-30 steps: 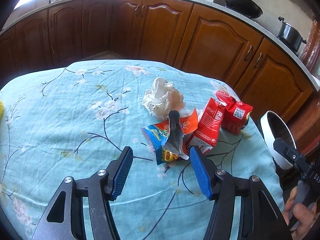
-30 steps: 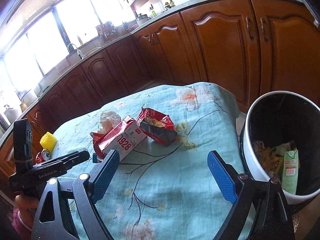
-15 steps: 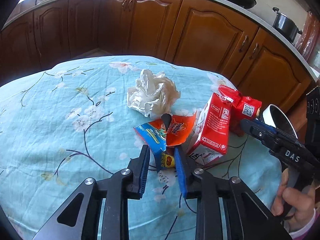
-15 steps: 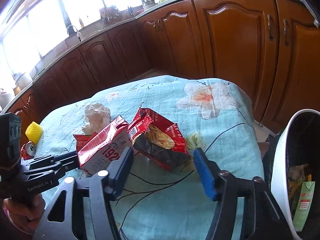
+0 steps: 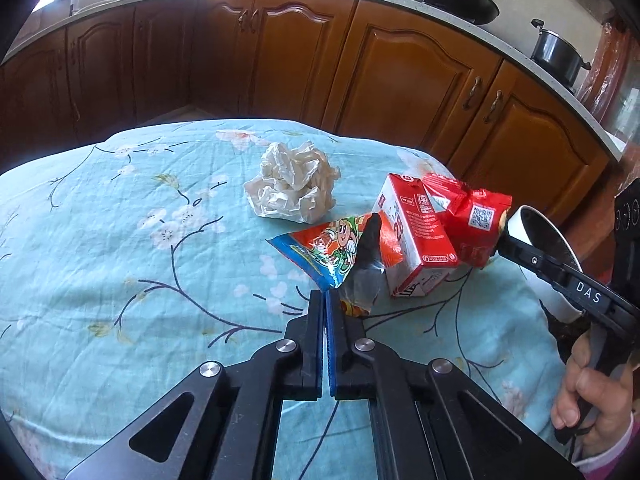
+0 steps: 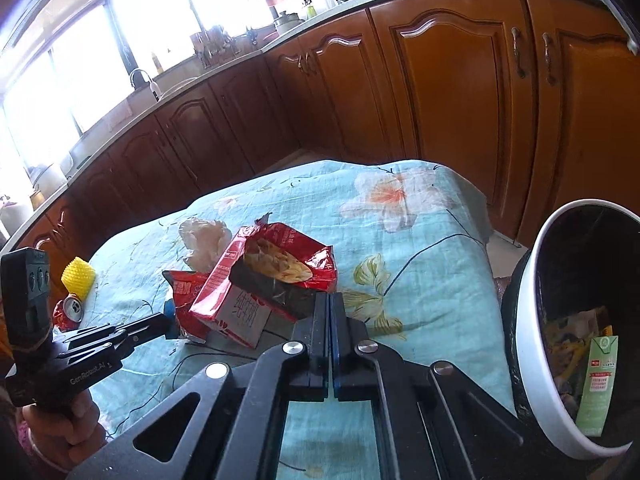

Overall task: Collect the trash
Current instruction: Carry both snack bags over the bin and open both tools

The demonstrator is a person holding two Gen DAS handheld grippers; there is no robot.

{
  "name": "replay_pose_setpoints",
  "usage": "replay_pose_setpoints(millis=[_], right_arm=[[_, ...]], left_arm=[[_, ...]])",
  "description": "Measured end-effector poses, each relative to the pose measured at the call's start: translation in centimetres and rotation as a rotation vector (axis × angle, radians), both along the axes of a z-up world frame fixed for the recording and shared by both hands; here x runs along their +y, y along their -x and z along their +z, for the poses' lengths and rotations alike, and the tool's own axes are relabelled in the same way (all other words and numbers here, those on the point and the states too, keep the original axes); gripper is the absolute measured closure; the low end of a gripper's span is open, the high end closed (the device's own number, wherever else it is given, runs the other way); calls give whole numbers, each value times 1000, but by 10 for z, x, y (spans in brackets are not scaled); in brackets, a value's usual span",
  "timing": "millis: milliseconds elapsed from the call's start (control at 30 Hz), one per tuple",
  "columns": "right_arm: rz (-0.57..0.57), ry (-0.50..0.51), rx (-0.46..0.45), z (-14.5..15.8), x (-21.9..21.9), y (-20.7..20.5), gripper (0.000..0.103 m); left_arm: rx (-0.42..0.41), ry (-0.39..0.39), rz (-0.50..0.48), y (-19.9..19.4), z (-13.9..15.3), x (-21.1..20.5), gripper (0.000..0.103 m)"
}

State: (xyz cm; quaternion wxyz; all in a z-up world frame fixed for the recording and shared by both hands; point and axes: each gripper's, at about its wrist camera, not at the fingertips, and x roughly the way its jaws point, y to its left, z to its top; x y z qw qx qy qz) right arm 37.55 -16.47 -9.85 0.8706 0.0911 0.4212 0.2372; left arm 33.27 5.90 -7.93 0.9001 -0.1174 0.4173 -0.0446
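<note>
My left gripper (image 5: 325, 296) is shut on the near edge of an orange and blue snack wrapper (image 5: 336, 252) that lies on the table. My right gripper (image 6: 330, 300) is shut on the edge of an open red chip bag (image 6: 288, 268). A red milk carton (image 5: 416, 236) lies between the two; it also shows in the right wrist view (image 6: 228, 300). A crumpled white paper ball (image 5: 292, 188) sits behind the wrapper. The white bin (image 6: 532, 320) with a black liner stands at the table's right edge and holds a green carton (image 6: 598, 380).
The table has a light blue flowered cloth (image 5: 120, 240). A yellow sponge-like object (image 6: 78, 278) and a crushed red can (image 6: 68, 312) lie at the far left. Brown kitchen cabinets (image 5: 400, 76) stand behind the table.
Both grippers moved forward and closed: the left one on the snack wrapper's edge, the right one on the red chip bag.
</note>
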Motion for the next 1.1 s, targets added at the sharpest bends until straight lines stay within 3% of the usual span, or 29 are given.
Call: replay_pose_setpoints(millis=[233, 500, 1100], right_arm=[[-26, -36, -20, 17, -18, 19, 103], [-74, -57, -44, 30, -44, 34, 103], [-278, -39, -59, 41, -150, 59, 103]], left_arm=[[-45, 21, 5, 30, 25, 0, 103], [-92, 43, -57, 53, 50, -16, 103], [-118, 61, -236, 39, 63, -97, 103]])
